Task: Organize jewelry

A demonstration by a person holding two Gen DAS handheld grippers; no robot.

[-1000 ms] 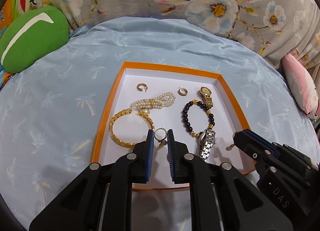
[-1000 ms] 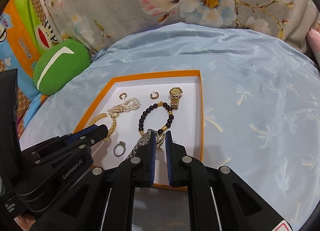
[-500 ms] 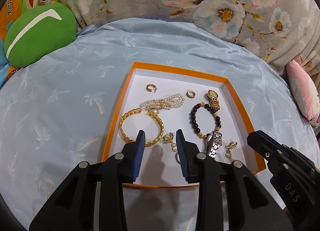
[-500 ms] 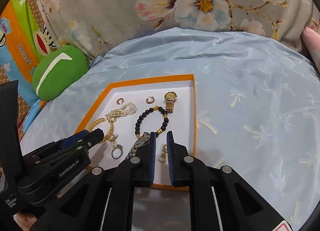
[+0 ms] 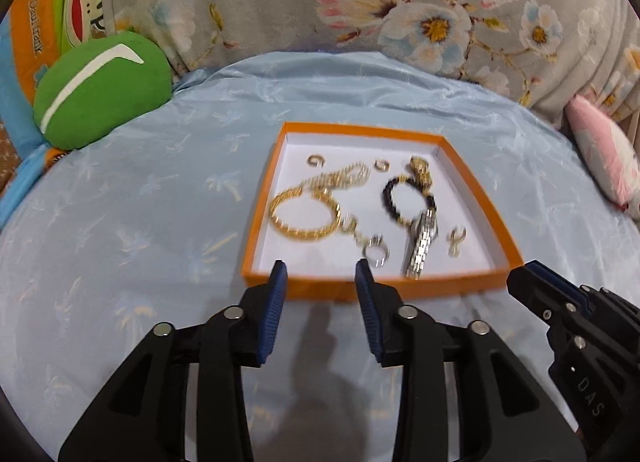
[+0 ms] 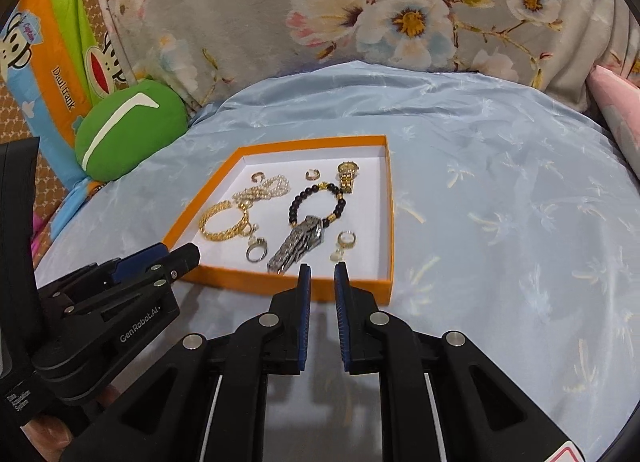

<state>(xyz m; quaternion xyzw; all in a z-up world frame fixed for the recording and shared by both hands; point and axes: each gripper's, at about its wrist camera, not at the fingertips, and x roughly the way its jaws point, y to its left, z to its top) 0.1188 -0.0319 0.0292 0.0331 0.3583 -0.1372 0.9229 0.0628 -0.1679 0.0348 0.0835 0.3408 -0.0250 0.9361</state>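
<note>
The left gripper (image 5: 320,276) had just let go of a hoop earring (image 5: 351,227), which lay in the orange tray (image 5: 256,230) beside the gold bracelet (image 5: 304,214); its jaws had been opening and now stood well apart, empty, drawn back before the rim. The right gripper (image 6: 321,280) likewise had released its earring (image 6: 345,240) near the silver watch (image 6: 298,246), its jaws slightly parted and empty. All the jewelry seemed to be in the tray on the bed (image 6: 500,202).

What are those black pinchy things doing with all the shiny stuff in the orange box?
A person holds two pinchers and is sorting jewelry. The left gripper and right gripper are both empty, jaws just opened, hanging at the near edge of the orange box. Bracelets, watches, rings and earrings all lie inside it, like the gold bracelet and silver watch.
</note>
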